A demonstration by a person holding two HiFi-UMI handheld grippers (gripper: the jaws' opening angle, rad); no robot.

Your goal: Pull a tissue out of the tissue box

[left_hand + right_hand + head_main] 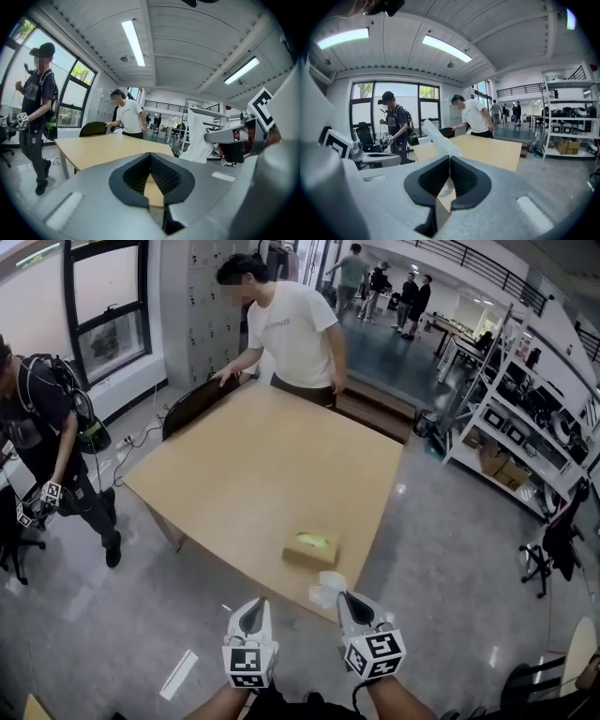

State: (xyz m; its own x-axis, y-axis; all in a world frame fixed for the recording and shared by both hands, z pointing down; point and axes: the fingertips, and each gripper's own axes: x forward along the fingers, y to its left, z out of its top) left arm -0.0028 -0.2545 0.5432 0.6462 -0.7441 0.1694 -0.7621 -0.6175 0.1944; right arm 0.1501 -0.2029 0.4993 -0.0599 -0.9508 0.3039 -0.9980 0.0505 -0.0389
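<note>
Far on the left, a person in dark clothes [42, 427] stands on the floor, away from the table. This person holds small marker cubes low down.

My left tongs [252, 606] are low in the head view, in front of the table's near edge. Their two jaws are closed together. There is nothing between them. In the left gripper view, my left tongs [150, 157] point over the table top.

The big tan table [253, 456] fills the middle. A person in a white shirt [295, 334] leans on its far side, with a hand on a dark chair [192, 404].

The tissue box [311, 548] sits on the table, close to the near edge and a bit to the right. It is yellow on top.

Just in front of the box is the white tissue [327, 589]. My right tongs [345, 597] are pinched tight on it. In the right gripper view, the tissue [438, 136] sticks up and to the left from the closed jaws.

On the right are white shelves [525, 427] full of things.
</note>
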